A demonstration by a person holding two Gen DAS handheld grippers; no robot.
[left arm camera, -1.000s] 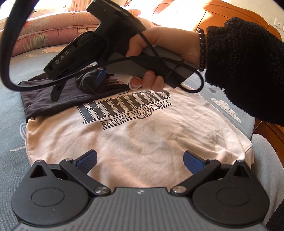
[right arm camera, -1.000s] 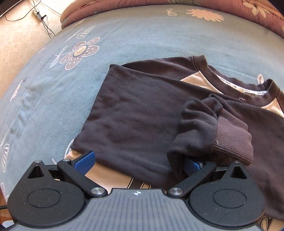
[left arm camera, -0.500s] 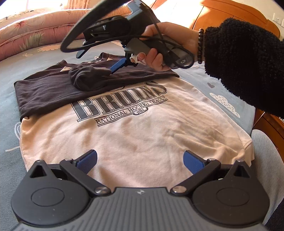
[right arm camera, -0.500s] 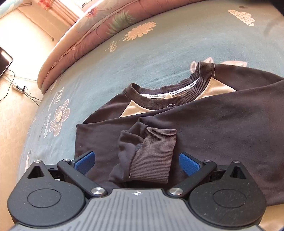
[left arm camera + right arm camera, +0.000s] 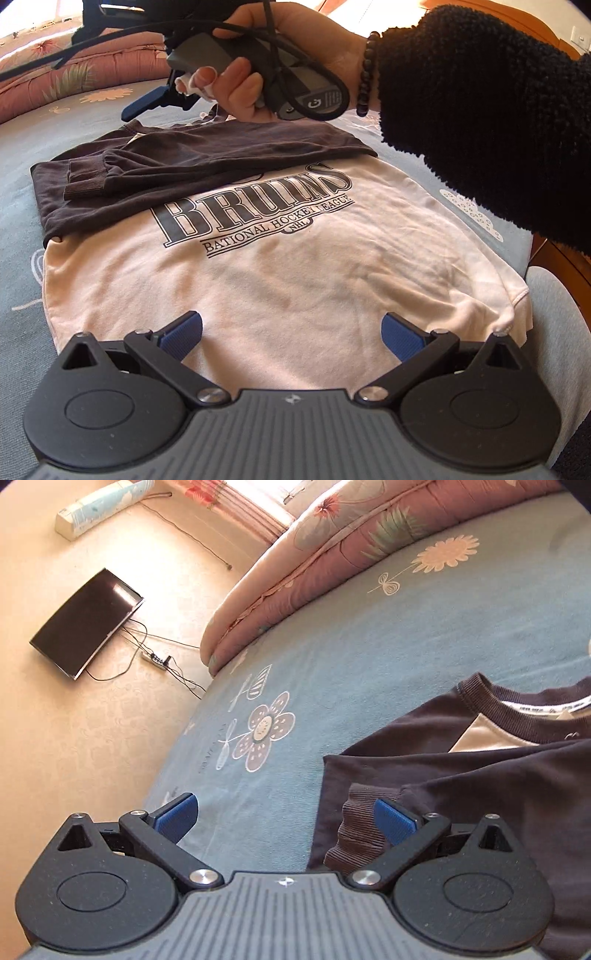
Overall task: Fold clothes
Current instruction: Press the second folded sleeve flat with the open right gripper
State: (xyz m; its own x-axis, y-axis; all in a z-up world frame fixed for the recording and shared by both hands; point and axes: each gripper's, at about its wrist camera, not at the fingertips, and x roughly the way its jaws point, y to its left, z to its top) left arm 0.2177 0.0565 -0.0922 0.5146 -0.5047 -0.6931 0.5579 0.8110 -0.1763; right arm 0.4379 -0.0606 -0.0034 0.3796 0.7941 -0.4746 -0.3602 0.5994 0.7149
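Right gripper [image 5: 284, 821] has lifted off the sleeve cuff [image 5: 354, 823] — jaws spread, empty; both sleeves now lie across the sweatshirt [image 5: 258, 266].

Things around the bed

A pink flowered quilt [image 5: 332, 557] lies along the far edge of the blue flowered bedsheet [image 5: 369, 657]. On the floor: a flat black screen [image 5: 86, 622] and a white power strip [image 5: 155, 660].
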